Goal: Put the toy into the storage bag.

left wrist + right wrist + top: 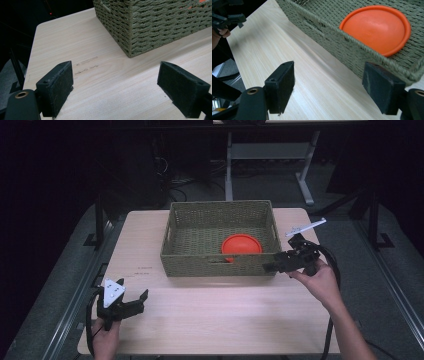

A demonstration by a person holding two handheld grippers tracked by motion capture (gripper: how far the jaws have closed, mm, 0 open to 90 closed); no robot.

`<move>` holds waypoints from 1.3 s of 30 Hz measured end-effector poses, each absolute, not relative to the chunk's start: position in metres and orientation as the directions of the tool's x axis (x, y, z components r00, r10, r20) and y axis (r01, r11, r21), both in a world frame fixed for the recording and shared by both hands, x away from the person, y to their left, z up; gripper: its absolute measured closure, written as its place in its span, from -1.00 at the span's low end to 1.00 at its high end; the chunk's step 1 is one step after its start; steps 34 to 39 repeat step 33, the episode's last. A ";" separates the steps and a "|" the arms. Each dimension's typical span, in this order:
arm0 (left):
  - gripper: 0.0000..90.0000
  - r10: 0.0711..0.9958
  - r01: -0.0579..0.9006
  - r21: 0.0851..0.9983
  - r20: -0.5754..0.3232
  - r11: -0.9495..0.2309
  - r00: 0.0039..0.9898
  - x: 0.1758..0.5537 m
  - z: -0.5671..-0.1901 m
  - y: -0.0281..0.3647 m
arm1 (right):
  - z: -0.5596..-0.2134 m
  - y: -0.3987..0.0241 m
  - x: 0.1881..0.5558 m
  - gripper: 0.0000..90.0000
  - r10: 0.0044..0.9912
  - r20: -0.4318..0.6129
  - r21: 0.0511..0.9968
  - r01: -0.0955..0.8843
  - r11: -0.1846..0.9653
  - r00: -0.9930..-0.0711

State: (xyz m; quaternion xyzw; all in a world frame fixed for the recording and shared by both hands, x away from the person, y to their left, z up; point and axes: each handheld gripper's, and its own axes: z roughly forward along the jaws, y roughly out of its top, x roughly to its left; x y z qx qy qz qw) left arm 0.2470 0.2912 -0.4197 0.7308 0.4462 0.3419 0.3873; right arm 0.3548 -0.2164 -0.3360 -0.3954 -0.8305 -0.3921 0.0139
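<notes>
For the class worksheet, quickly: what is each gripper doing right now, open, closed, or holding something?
Left gripper: open, empty, over the table.
Right gripper: open, empty, by the basket corner.

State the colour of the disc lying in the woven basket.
Orange; the disc shows best in the right gripper view.

Black two-jaw left tool, grey three-cornered plate, black cables, brass-ringed screw holes

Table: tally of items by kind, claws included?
Woven basket: 1
Orange plate inside the basket: 1
Claws, left claw and right claw, both open and empty: 2
Total: 4
</notes>
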 end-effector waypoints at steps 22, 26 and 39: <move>-0.71 0.913 0.385 0.869 0.161 -0.311 0.375 0.247 -0.420 0.288 | -0.389 -0.253 0.307 -0.43 0.647 0.362 0.642 0.683 0.348 -0.671; -0.71 0.913 0.387 0.869 0.158 -0.310 0.376 0.248 -0.420 0.289 | -0.403 -0.260 0.287 -0.48 0.636 0.349 0.690 0.648 0.324 -0.689; -0.71 0.907 0.384 0.867 0.161 -0.318 0.388 0.249 -0.420 0.287 | -0.456 -0.278 0.240 -0.45 0.690 0.379 0.762 0.631 0.146 -0.617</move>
